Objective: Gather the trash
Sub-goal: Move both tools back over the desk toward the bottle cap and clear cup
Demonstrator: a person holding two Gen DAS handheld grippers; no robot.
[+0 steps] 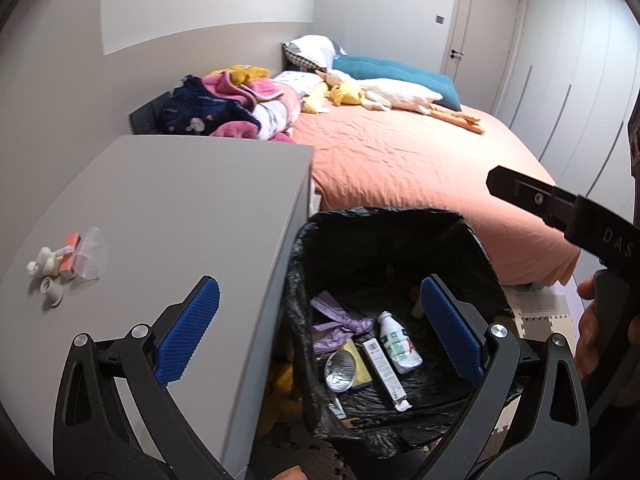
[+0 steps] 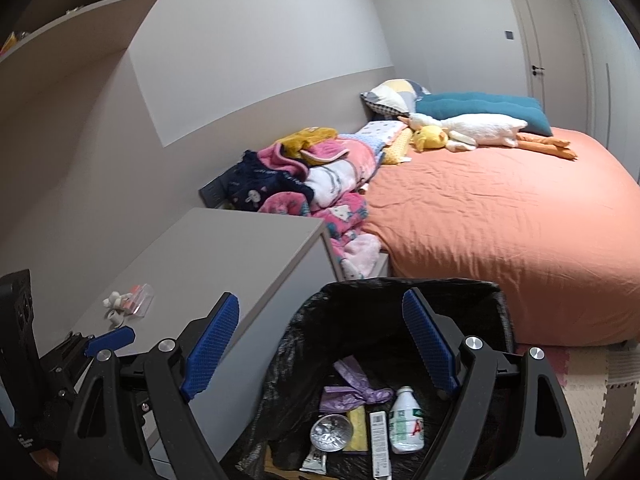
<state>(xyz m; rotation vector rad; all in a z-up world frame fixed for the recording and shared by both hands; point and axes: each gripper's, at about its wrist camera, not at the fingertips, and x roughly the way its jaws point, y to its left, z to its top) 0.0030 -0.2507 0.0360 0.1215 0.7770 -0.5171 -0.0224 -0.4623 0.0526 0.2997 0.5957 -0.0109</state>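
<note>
Two grippers: both in view, each with black arms and blue textured pads
Left gripper (image 1: 318,330): jaws spread wide with nothing between the pads; it hangs over the gap between the cabinet edge and the bin
Right gripper (image 2: 320,346): jaws likewise spread wide and empty, poised above the bin mouth; from the left wrist view its black body shows at the right edge, held by a hand (image 1: 600,328)
Trash bin: a dark bin lined with a black plastic bag (image 2: 496,308), standing on the floor between the cabinet and the bed
Inside the bin: a small white plastic bottle with a green label (image 2: 405,426), a long white tube (image 1: 384,368), a crumpled lilac plastic bag (image 2: 356,390), a round silvery foil cup (image 2: 331,432) and a flat yellow piece beside it
Trash left out: on the grey flat-topped cabinet (image 1: 192,208) lies a small cluster near its left side: a clear plastic wrapper (image 1: 90,254) with an orange piece in it, touching some small white bits, possibly caps or a toy, too small to tell
Bed: an orange-sheeted bed (image 2: 500,220) just behind the bin, with pink patterned blankets (image 2: 332,184), a white plush goose (image 2: 476,128) and a teal cushion (image 2: 480,106) at its far end
Floor: pale foam puzzle mats (image 2: 592,392) to the right of the bin
</note>
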